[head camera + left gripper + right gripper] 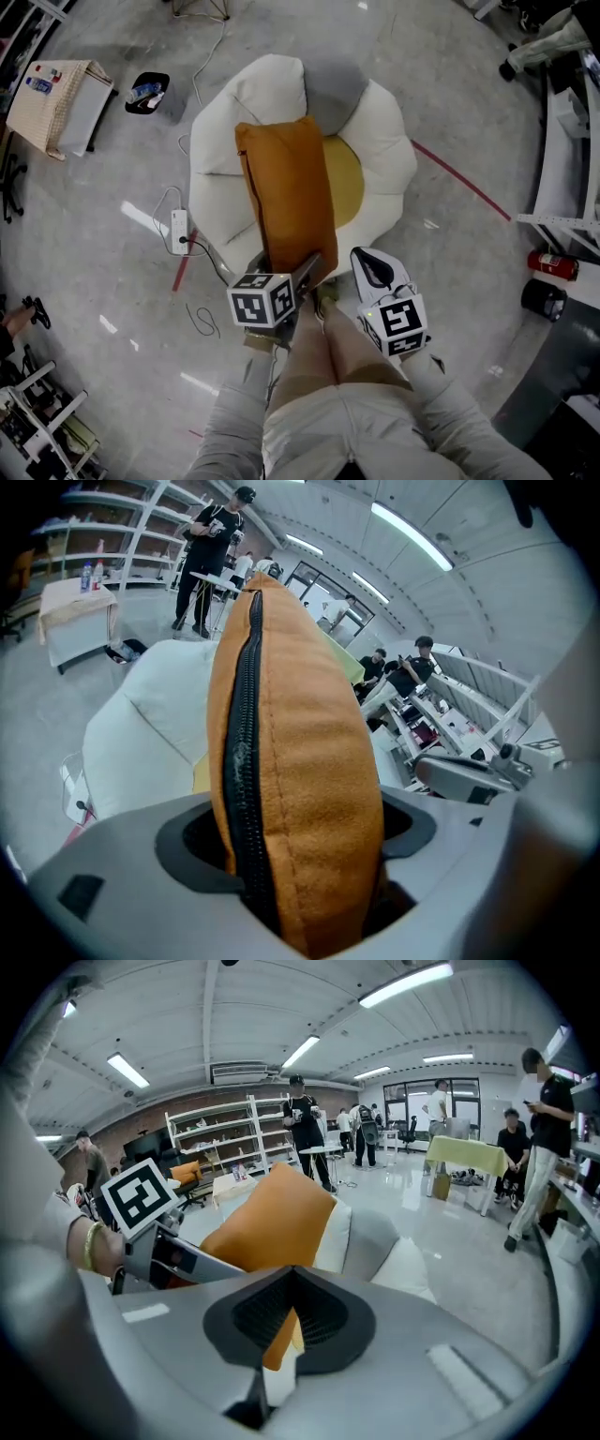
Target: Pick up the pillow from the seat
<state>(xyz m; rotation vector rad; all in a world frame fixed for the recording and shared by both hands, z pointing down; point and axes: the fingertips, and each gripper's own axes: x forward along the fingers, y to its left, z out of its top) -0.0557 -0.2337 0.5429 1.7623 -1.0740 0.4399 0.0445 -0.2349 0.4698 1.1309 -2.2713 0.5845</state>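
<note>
An orange pillow with a black zip stands on edge over the white flower-shaped seat, which has a yellow centre. My left gripper is shut on the pillow's near end. In the left gripper view the pillow fills the gap between the jaws of the left gripper, with the seat behind it. My right gripper hovers just right of the pillow, shut and holding nothing. In the right gripper view the right gripper has its jaws together, and the pillow shows beyond them.
A white power strip with cables lies on the floor left of the seat. A black bin and a cloth-covered table stand at the far left. Red floor tape runs right of the seat, near a fire extinguisher. People stand in the background.
</note>
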